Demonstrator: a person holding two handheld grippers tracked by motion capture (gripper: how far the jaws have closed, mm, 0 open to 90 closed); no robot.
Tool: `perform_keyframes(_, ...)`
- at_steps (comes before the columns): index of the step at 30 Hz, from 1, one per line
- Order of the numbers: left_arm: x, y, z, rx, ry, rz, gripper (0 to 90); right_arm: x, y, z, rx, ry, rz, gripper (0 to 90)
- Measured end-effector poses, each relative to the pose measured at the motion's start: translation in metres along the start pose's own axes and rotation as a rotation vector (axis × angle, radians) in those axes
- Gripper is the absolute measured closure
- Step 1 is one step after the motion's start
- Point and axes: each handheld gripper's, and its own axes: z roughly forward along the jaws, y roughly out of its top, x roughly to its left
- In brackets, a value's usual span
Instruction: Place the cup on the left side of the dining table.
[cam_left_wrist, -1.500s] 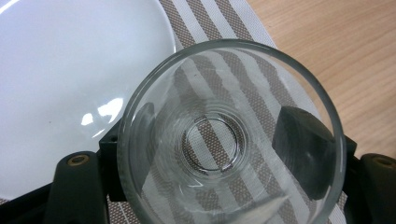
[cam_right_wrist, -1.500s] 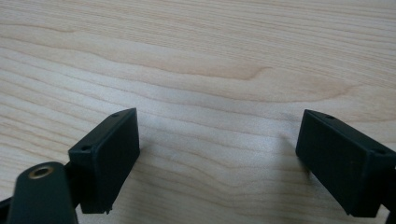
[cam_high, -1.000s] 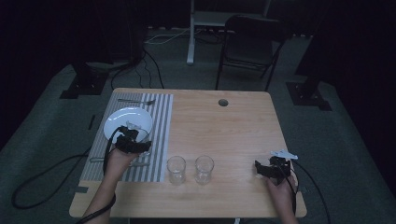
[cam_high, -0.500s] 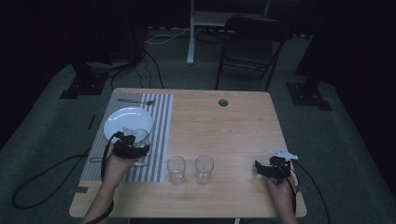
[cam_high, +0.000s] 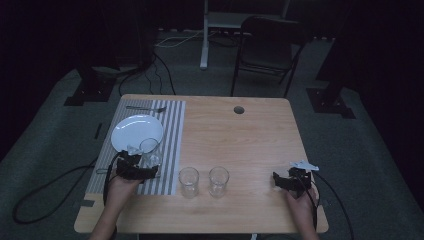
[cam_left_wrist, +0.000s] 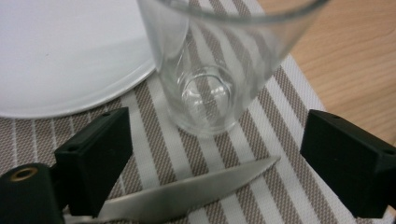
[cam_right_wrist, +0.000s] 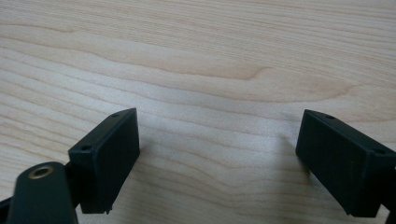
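Looking down from the high view, the left tool (cam_high: 142, 167) sits at the striped placemat (cam_high: 170, 145) by a glass (cam_high: 150, 151) at the plate's (cam_high: 136, 132) five o'clock, while the left gripper view shows its jaws apart before that glass (cam_left_wrist: 219, 65), a knife (cam_left_wrist: 187, 193) beneath, and the right gripper view shows the right tool (cam_right_wrist: 217, 161) spread wide over bare tabletop (cam_right_wrist: 210, 56).

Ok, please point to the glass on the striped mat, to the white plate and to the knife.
glass (cam_left_wrist: 205, 88), left gripper view, on its thick clear base.
white plate (cam_high: 134, 131), high view, on the middle of its flat face.
knife (cam_left_wrist: 196, 191), left gripper view, on the flat of its steel blade.
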Motion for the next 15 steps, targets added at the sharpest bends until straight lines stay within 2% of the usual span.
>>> perform_keyframes(2, 0.0, -0.002, -0.002, -0.005, 0.015, 0.007, 7.8, 0.0, 0.0, 0.0, 0.0, 0.0, 0.0, 13.1)
perform_keyframes(3, 0.001, -0.009, -0.006, -0.02, 0.053, 0.031, 7.8, 0.0, 0.0, 0.0, 0.0, 0.0, 0.0, 13.1)
perform_keyframes(4, 0.002, -0.012, -0.008, -0.016, 0.066, 0.033, 7.8, 0.0, 0.0, 0.0, 0.0, 0.0, 0.001, 13.1)
perform_keyframes(7, 0.006, -0.022, -0.012, -0.013, 0.067, 0.008, 7.8, 0.0, 0.0, 0.0, -0.001, 0.0, 0.001, 13.1)
perform_keyframes(9, 0.006, -0.025, -0.014, -0.026, 0.073, 0.012, 7.9, 0.0, 0.0, 0.0, -0.001, 0.0, 0.002, 13.1)
perform_keyframes(11, 0.006, -0.035, -0.016, -0.036, 0.097, 0.0, 7.9, 0.0, 0.0, 0.0, -0.001, 0.0, 0.001, 13.1)
perform_keyframes(15, 0.01, -0.047, -0.018, -0.045, 0.082, -0.025, 7.9, 0.0, 0.0, 0.0, -0.001, 0.0, 0.001, 13.1)
